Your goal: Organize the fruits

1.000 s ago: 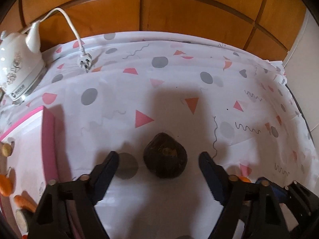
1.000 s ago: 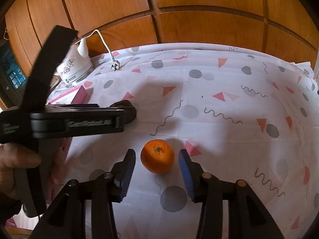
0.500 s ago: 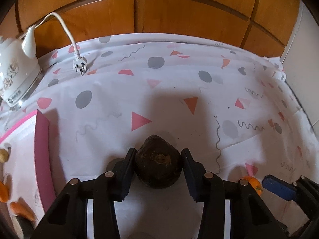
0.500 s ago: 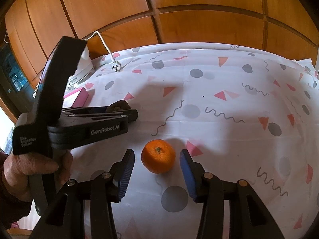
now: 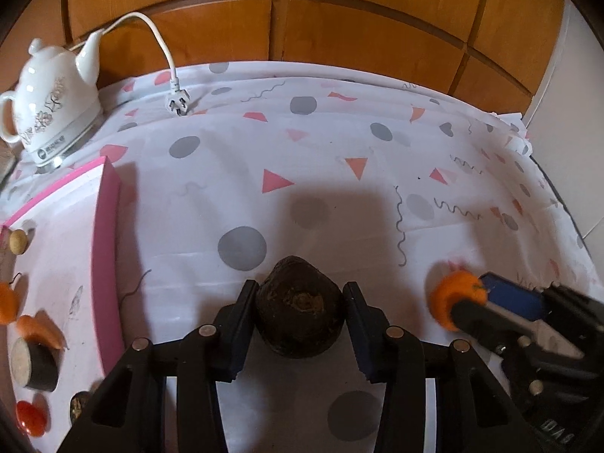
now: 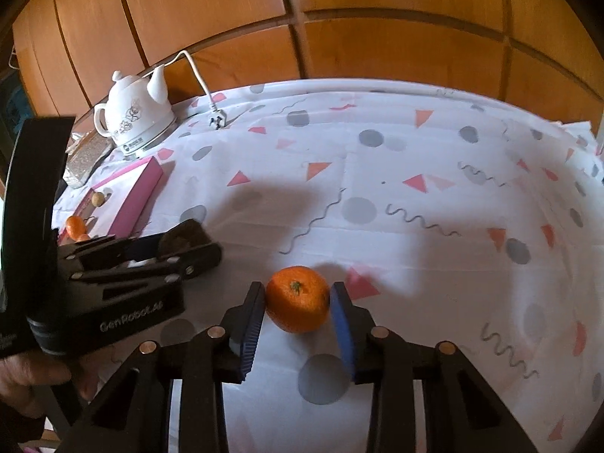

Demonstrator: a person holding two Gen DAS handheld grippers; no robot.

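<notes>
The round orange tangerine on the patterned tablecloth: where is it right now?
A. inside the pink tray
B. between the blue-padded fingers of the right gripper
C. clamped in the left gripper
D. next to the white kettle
B. The round orange tangerine sits on the patterned tablecloth between the pads of the right gripper, whose jaws have just been closing and press its sides.

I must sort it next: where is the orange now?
In the right wrist view the orange sits on the patterned tablecloth, between the right tongs, which have just been closing.

Warm wood-panelled wall rises behind a table under a white patterned tablecloth.
</notes>
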